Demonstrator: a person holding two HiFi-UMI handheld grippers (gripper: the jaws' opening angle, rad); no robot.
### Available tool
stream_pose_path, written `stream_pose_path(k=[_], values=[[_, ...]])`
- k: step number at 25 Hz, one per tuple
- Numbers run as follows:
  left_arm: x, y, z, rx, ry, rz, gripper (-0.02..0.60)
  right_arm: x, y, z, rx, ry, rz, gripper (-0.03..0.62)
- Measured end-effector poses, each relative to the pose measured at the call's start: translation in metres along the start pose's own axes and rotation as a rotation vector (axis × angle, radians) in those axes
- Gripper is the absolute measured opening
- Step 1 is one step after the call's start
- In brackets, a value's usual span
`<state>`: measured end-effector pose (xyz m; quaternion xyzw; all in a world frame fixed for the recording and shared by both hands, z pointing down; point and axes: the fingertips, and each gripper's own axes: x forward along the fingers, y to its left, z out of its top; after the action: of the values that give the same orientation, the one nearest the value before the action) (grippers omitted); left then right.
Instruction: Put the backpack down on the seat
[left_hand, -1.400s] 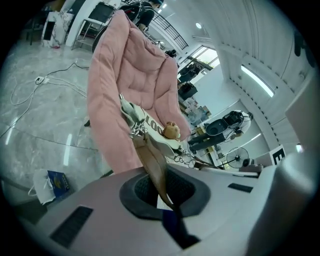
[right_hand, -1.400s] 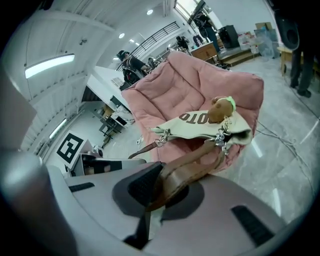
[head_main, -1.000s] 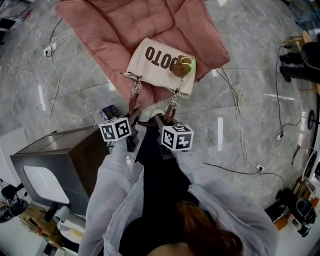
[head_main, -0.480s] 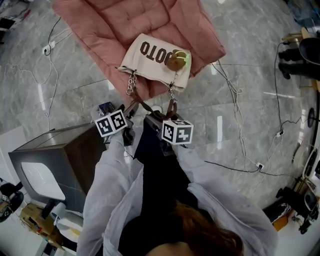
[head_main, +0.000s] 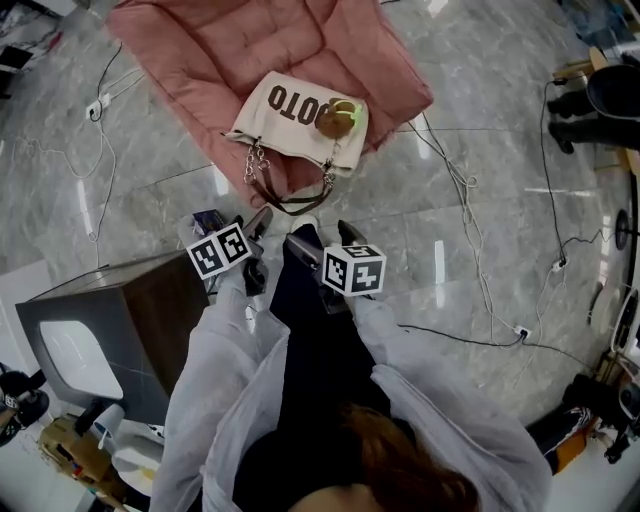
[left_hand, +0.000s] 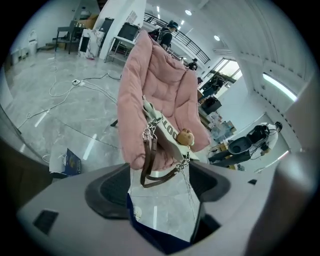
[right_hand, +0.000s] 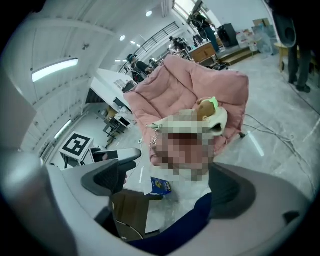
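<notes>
Looking down in the head view, the backpack (head_main: 300, 120) lies on the pink seat (head_main: 220, 50). Its brown straps (head_main: 290, 200) trail over the front edge toward the left tongs (head_main: 258, 226) and right tongs (head_main: 325, 238), which are about equally near. In the left gripper view, the jaws have just been opening and stand wide, pinching nothing, with the backpack (left_hand: 167, 132) straight ahead. The right gripper view matches: jaws just opened, empty, backpack (right_hand: 217, 117) ahead.

Ahead of the left gripper (head_main: 256, 224) and right gripper (head_main: 325, 238) the backpack (head_main: 295, 120) lies on the seat (head_main: 220, 50) — straps (head_main: 285, 195) hanging over its near edge, towards the tongs. A cabinet (head_main: 110, 310) stands to their left.
</notes>
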<state>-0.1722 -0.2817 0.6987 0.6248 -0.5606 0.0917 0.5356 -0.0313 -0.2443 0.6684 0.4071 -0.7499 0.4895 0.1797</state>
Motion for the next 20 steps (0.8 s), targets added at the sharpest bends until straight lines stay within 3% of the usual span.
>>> stream_pose_path(k=[5, 11, 14, 16, 20], values=[[-0.014, -0.022, -0.006, 0.042, -0.001, -0.051, 0.371, -0.021, 0.004, 0.01, -0.02, -0.059, 0.019, 0.579], [-0.03, -0.048, -0.004, 0.123, -0.031, -0.055, 0.365, -0.038, 0.016, 0.03, -0.059, -0.08, 0.061, 0.583], [-0.04, -0.063, 0.005, 0.152, -0.078, -0.059, 0.258, -0.046, 0.023, 0.038, -0.072, -0.1, 0.086, 0.581], [-0.046, -0.073, 0.012, 0.191, -0.105, -0.063, 0.248, -0.052, 0.028, 0.044, -0.078, -0.117, 0.1, 0.566], [-0.062, -0.095, 0.031, 0.273, -0.177, -0.066, 0.164, -0.07, 0.036, 0.065, -0.104, -0.176, 0.108, 0.515]])
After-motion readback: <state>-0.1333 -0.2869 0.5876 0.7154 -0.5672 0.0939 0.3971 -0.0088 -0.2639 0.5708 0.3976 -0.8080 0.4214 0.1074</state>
